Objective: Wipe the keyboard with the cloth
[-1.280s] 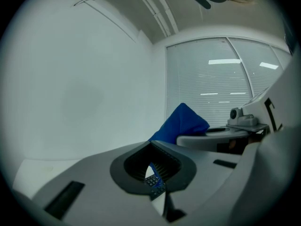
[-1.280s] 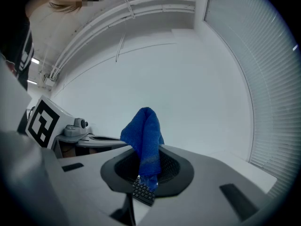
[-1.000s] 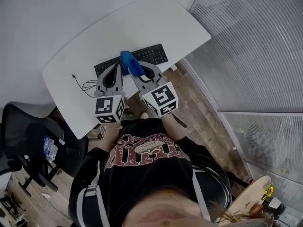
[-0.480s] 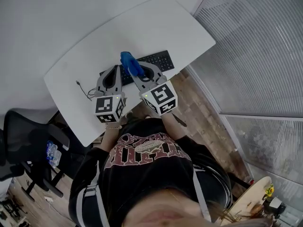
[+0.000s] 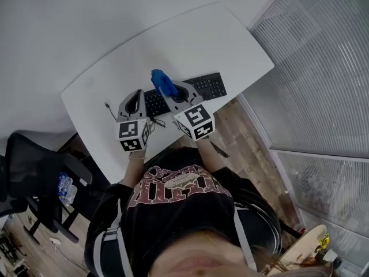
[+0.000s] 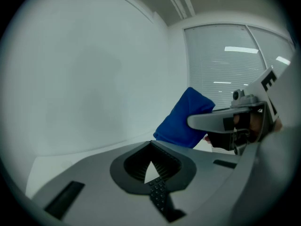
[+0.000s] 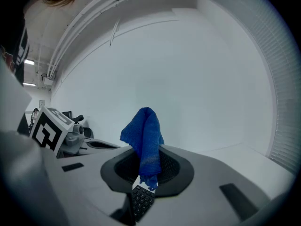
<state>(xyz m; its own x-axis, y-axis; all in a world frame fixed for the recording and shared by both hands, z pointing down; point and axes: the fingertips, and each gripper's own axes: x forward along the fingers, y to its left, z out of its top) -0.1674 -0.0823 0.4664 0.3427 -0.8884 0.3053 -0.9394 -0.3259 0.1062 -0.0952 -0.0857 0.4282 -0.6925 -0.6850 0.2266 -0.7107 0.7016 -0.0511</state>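
I'm seeing a white desk (image 5: 190,45) sitting by the blinds (image 5: 323,68), a thin black cable (image 5: 108,105) lying near its left edge, and a black office chair (image 5: 34,178) standing alongside.

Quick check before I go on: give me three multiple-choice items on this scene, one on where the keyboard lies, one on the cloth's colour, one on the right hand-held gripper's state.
1. Where does the flat black keyboard lie?
A. On the white table
B. In a drawer
C. On a shelf

2. What colour is the knitted cloth?
A. Red
B. Blue
C. White

3. What is the state of the right hand-held gripper?
A. Open and empty
B. Shut on the cloth
C. Shut on a pen

Answers:
1 A: the head view shows it flat on the tabletop.
2 B: it is blue in every view.
3 B: the cloth stands pinched between its jaws.
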